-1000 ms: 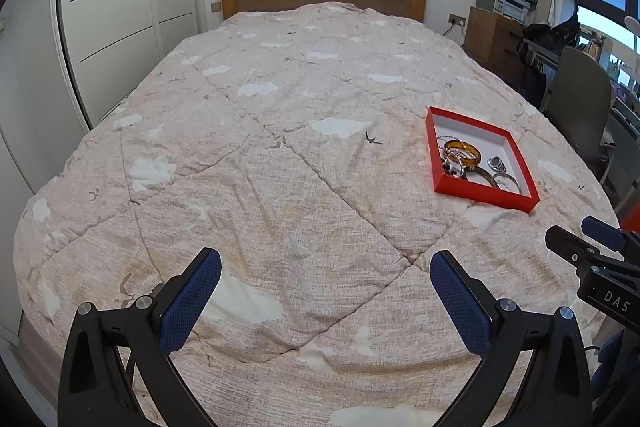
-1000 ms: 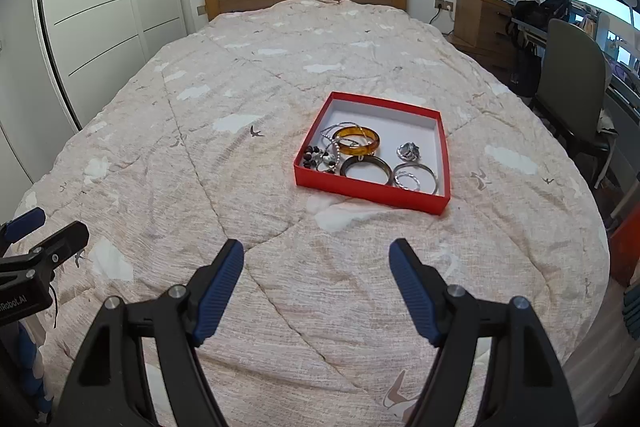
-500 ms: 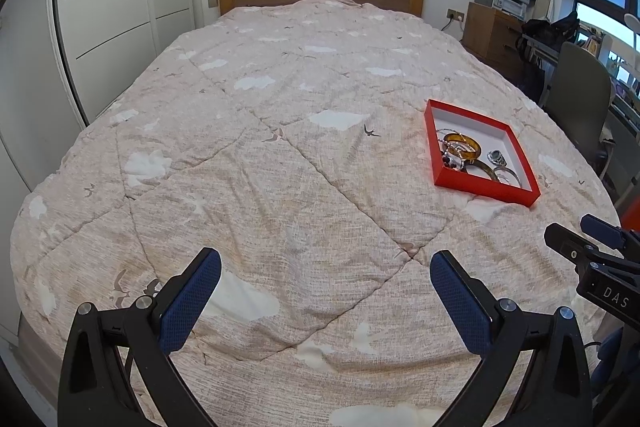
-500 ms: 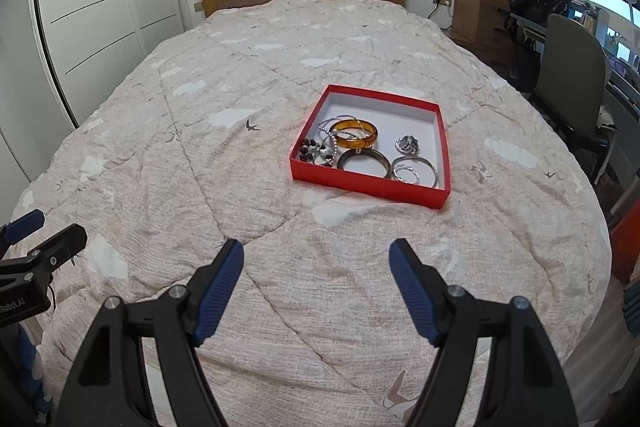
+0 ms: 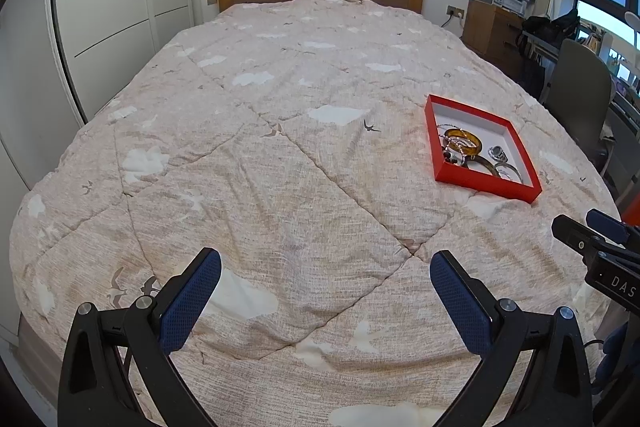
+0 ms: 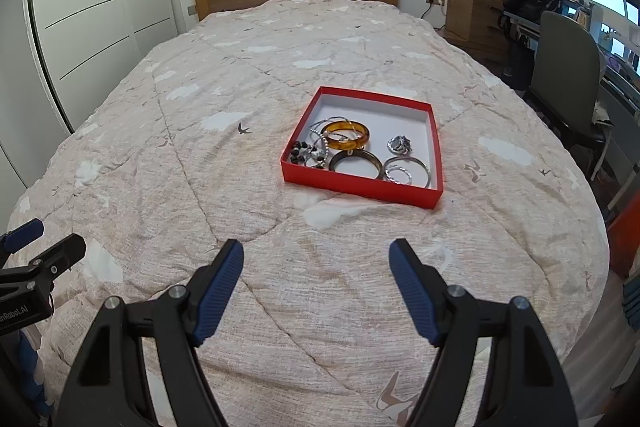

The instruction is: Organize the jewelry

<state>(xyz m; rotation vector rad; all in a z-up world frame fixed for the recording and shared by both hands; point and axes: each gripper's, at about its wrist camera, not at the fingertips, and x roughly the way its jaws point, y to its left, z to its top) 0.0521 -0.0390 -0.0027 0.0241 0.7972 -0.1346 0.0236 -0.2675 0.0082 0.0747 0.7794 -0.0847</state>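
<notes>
Bed quilt (image 6: 200,187) and red tray (image 6: 362,189) unchanged, both grippers (image 5: 325,291) (image 6: 316,283) still apart, empty

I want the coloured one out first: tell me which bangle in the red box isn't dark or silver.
The translucent amber-orange bangle, lying behind the dark metal bangle and the silver hoops.
</notes>
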